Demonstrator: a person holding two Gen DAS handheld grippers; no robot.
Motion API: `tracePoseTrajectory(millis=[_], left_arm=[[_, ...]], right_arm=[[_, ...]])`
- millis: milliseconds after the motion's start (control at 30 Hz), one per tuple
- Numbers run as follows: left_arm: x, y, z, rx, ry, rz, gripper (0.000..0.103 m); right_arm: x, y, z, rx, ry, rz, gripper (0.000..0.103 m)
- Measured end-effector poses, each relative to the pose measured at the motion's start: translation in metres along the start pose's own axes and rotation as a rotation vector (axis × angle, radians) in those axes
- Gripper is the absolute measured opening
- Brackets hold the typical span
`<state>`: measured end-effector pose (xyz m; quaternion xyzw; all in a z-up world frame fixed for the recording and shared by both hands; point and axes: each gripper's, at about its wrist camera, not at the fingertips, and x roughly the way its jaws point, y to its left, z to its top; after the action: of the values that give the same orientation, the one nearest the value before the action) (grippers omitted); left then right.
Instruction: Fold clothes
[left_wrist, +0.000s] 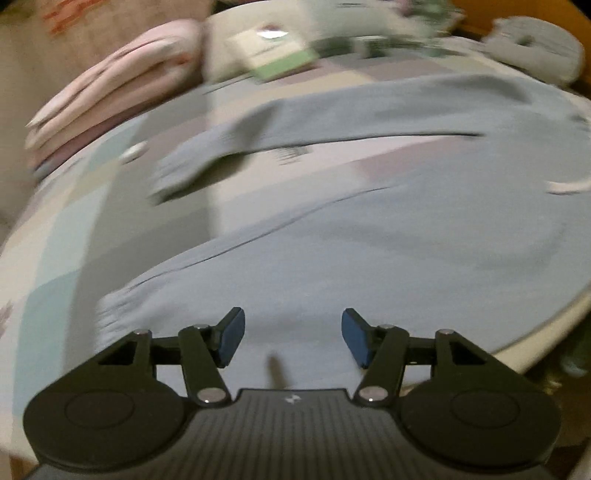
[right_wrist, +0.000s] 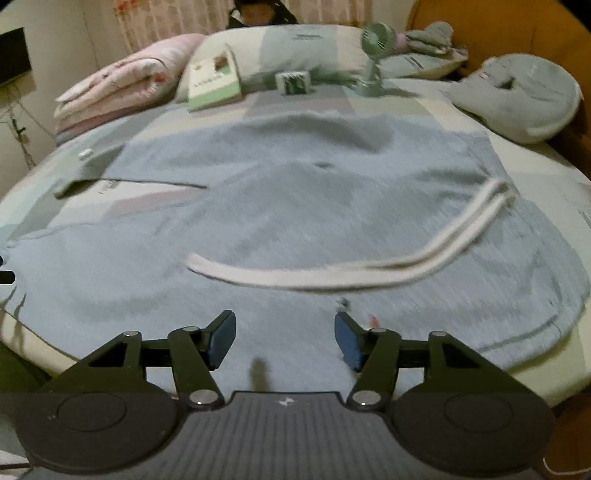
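A pair of light blue sweatpants (right_wrist: 295, 206) lies spread flat on the bed, waist toward the right, legs toward the left. Its white drawstring (right_wrist: 332, 275) trails across the near part. In the left wrist view the sweatpants (left_wrist: 369, 229) show both legs, the far leg's cuff (left_wrist: 173, 177) out on the left. My left gripper (left_wrist: 292, 338) is open and empty, just above the near leg. My right gripper (right_wrist: 284, 339) is open and empty, above the near edge of the sweatpants close to the drawstring.
The bed has a pastel patchwork sheet (right_wrist: 535, 162). A folded pink quilt (right_wrist: 122, 88), a pillow (right_wrist: 295, 48), a book (right_wrist: 214, 81), a small box (right_wrist: 293, 83) and a green desk fan (right_wrist: 373, 55) stand at the back. Folded grey clothes (right_wrist: 524, 96) lie at the far right.
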<state>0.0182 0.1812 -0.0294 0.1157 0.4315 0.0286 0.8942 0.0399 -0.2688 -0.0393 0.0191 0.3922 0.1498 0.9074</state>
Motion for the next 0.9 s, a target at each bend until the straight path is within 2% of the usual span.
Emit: tracePoseTrajectory(millis=[133, 433, 733, 900], left_arm=[[0.000, 0.052, -0.028, -0.146, 0.007, 0.026, 0.059], [0.011, 0.127, -0.095, -0.590, -0.008, -0.159, 0.057], [0.041, 0.175, -0.108, -0.866, -0.111, -0.324, 0.055], [0.052, 0.187, -0.120, -0.963, -0.189, -0.370, 0.050]], right_arm=[[-0.003, 0.025, 0.014, -0.032, -0.022, 0.023, 0.068], [0.003, 0.083, 0.025, -0.054, -0.017, 0.110, 0.071], [0.003, 0.114, 0.022, -0.049, 0.002, 0.152, 0.072], [0.008, 0.134, 0.028, -0.095, 0.007, 0.168, 0.074]])
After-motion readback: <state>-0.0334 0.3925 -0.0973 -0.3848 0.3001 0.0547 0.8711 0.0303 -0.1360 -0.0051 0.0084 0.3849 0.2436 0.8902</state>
